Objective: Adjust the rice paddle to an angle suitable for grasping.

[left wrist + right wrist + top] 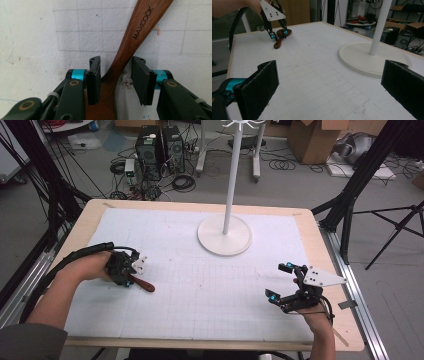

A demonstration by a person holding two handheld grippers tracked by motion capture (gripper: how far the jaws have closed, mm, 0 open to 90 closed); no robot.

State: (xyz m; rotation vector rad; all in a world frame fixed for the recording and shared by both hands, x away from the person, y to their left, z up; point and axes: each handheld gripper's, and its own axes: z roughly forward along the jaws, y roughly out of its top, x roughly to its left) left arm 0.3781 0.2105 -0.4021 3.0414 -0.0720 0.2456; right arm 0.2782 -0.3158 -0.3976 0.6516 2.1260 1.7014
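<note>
a white stand (224, 236) with a round base and upright pole rests on the gridded surface (200, 290); computer towers (160, 151) sit on the floor beyond.

A dark reddish-brown wooden spatula (135, 37) lies on a white, faintly gridded mat (200, 285).

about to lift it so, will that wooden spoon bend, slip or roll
The wooden spoon looks like solid wood, so probably stiff. Its smooth finish may slip between the left tool pads. It lies flat, so rolling seems unlikely.
</note>
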